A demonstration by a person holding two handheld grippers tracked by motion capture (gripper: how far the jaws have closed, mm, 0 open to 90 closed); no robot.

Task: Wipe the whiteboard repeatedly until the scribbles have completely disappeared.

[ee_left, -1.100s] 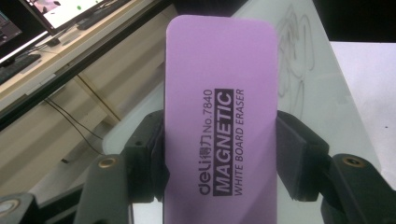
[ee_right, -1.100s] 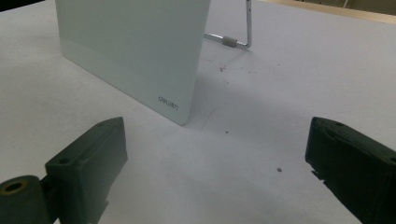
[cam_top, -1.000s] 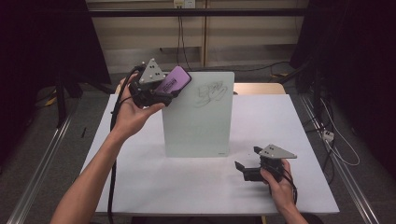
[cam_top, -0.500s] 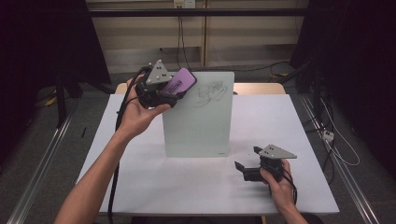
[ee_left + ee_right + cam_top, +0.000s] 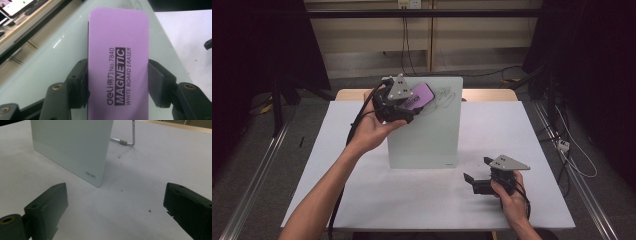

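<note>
Since a second ago, the left gripper (image 5: 408,102) has carried the purple eraser (image 5: 418,95) to the right and a little down, from the top left corner of the board (image 5: 427,130) onto its upper face, next to the grey scribble (image 5: 443,95) drawn there. Its jaws are clamped on the eraser's two long sides, as the left gripper view shows, with the printed purple back (image 5: 117,65) facing the camera and the pale glass of the board behind it. Whether the eraser presses on the board I cannot tell. The board stands upright on the white table (image 5: 362,190), propped by a metal leg (image 5: 132,135) behind it. The right gripper (image 5: 482,175) rests low on the table, near the board's lower right corner, its jaws wide apart with nothing between them and the right hand (image 5: 509,197) around its body
</note>
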